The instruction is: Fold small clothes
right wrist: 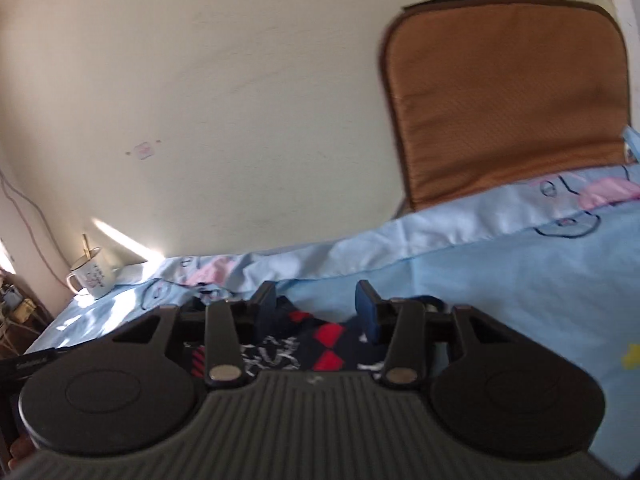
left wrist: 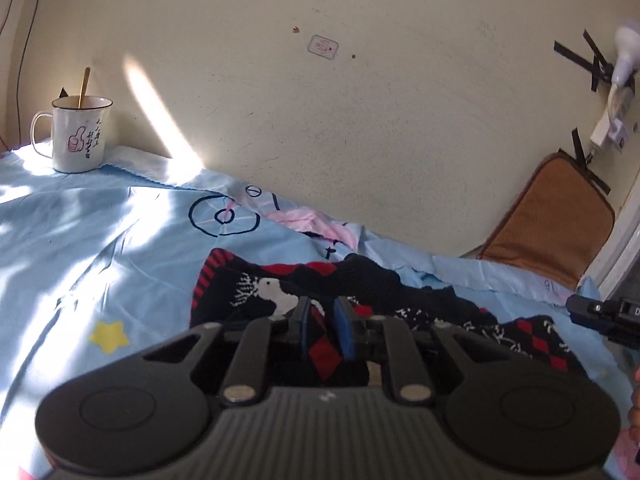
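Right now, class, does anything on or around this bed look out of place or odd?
Yes. A white enamel mug with a stick in it stands on the light blue bedsheet by the wall, an unsteady spot. A light bulb is fixed to the wall with black tape.

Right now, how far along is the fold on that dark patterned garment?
Done: the dark patterned garment lies on the blue sheet, partly bunched, no neat fold visible. In hand: the left gripper pinches a red-diamond fold of it; the right gripper stands open above the cloth, gripping nothing. Left: carrying the held edge over, flattening, and letting go.
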`<action>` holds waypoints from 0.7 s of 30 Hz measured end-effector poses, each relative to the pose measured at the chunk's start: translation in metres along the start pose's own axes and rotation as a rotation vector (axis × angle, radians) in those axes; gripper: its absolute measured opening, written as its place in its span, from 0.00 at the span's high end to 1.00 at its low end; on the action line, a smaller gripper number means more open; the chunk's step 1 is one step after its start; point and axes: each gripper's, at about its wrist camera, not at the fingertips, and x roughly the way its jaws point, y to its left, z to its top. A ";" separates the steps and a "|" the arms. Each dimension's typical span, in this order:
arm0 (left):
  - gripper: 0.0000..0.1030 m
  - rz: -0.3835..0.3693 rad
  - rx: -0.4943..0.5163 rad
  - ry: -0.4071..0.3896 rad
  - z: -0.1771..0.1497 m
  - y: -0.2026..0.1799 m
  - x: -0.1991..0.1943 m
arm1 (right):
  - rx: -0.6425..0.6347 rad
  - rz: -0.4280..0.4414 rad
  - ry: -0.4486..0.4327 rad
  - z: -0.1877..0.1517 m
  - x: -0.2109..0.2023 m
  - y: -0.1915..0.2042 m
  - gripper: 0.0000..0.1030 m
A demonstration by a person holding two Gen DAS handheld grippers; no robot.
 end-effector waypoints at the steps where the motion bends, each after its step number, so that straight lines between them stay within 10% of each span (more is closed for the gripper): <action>1: 0.86 0.048 0.050 0.018 -0.004 -0.008 0.006 | 0.004 -0.001 0.034 -0.007 0.005 -0.006 0.59; 9: 0.85 0.250 0.250 0.058 -0.023 -0.037 0.027 | -0.020 -0.021 -0.021 -0.039 0.025 -0.015 0.74; 21: 0.85 0.274 0.277 0.055 -0.024 -0.042 0.029 | 0.042 0.020 -0.028 -0.037 0.023 -0.024 0.73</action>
